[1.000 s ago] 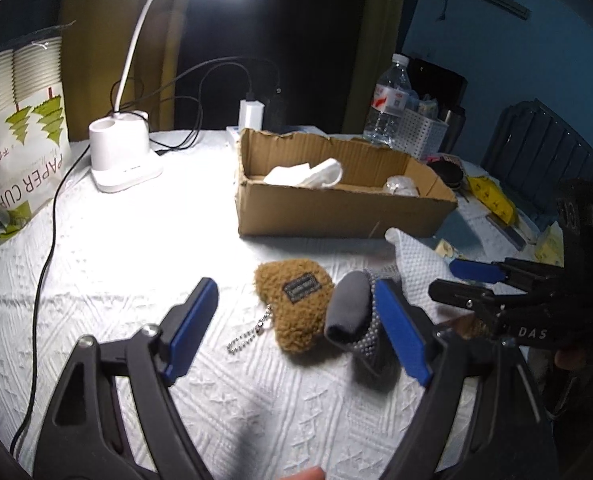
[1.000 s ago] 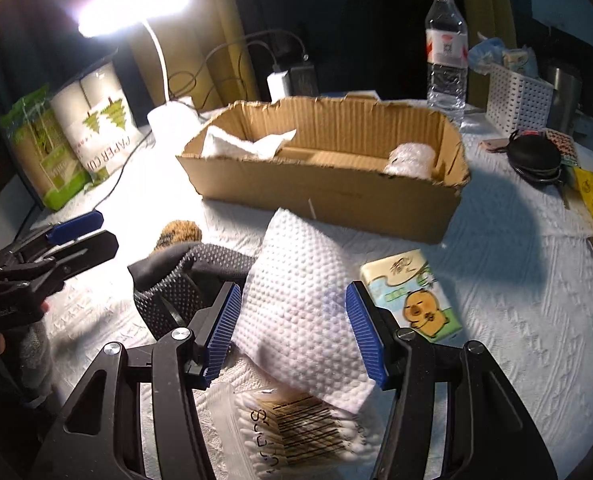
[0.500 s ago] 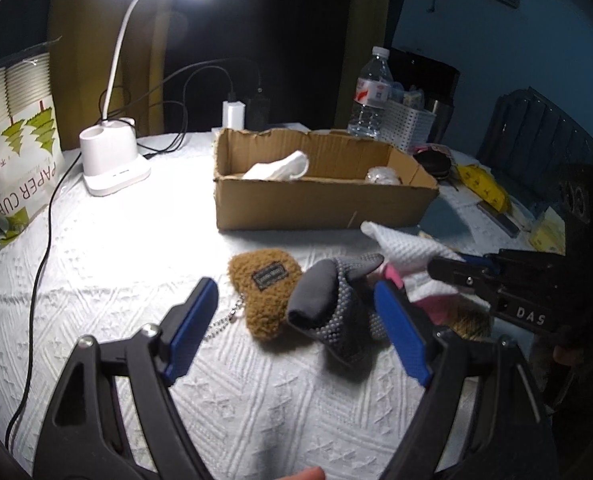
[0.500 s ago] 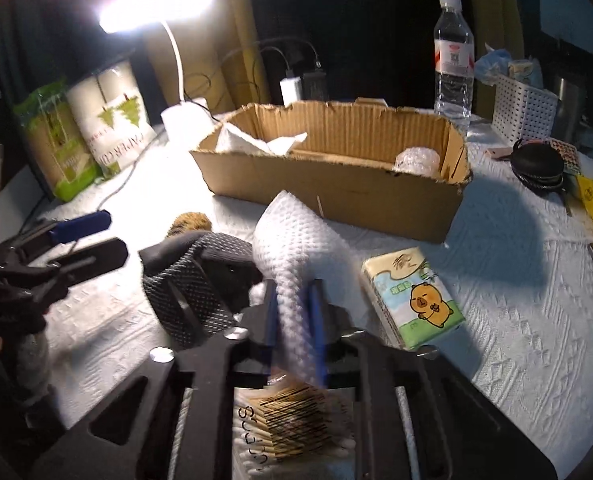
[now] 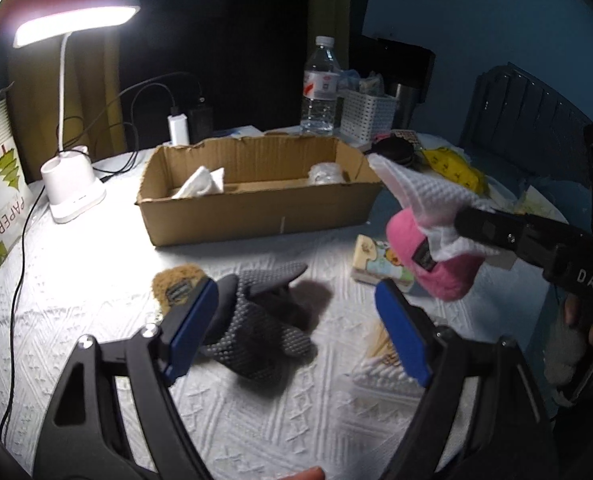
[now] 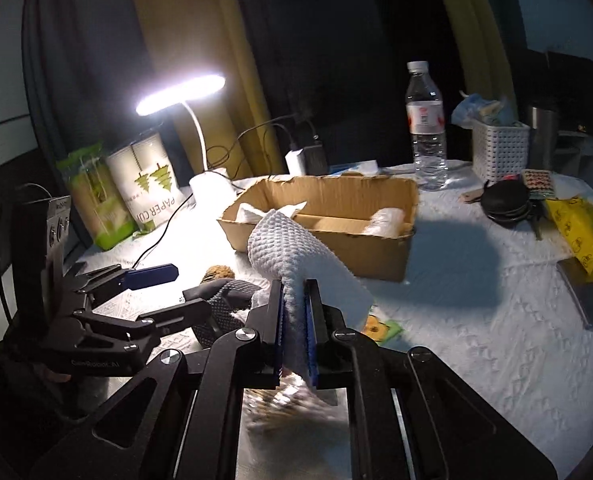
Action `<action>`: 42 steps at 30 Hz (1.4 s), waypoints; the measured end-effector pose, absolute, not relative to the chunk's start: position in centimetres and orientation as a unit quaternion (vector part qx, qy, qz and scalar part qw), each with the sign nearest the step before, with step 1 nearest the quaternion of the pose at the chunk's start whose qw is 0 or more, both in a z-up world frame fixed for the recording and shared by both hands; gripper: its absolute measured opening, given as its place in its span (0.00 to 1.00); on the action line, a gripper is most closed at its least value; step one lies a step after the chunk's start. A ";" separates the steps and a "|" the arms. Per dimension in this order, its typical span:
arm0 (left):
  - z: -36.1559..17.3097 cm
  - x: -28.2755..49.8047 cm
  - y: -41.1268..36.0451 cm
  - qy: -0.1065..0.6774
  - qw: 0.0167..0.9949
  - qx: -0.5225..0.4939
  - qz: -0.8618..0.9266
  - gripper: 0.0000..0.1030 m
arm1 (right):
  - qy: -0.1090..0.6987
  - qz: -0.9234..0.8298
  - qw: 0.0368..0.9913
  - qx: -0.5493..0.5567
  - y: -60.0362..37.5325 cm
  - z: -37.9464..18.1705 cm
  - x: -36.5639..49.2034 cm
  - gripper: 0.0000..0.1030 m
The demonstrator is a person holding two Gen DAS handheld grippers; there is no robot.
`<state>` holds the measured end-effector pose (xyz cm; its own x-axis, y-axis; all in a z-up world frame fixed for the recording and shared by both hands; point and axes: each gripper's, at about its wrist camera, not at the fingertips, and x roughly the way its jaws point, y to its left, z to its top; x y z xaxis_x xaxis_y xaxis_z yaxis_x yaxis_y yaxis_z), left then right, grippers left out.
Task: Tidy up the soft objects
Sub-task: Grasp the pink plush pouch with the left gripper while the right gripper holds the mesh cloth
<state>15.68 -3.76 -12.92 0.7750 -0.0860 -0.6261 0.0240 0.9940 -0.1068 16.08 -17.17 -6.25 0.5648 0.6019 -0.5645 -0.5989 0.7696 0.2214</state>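
Right claw [image 6: 294, 332] clamped tight on white waffle cloth [image 6: 296, 256], lifted above counter [image 6: 476, 340] near cardboard box [image 6: 324, 216]. Left claw [image 5: 296, 332] spread wide, holding nothing, hovering over grey mesh glove [image 5: 256, 320] beside brown plush [image 5: 176, 280].

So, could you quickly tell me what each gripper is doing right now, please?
Left gripper: open, holding nothing, above the grey mesh pouch.
Right gripper: shut on the white waffle cloth, lifted off the table.
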 end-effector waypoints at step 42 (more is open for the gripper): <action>-17.4 25.3 -22.9 0.423 0.892 0.029 -0.157 0.80 | 0.348 0.246 0.901 0.084 -33.4 -9.8 18.9 0.09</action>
<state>25.27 -22.92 -17.43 0.5929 -0.2557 -0.7636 0.3049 0.9489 -0.0810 18.93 -33.41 -9.78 0.6366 0.5015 -0.5859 -0.3842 0.8649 0.3229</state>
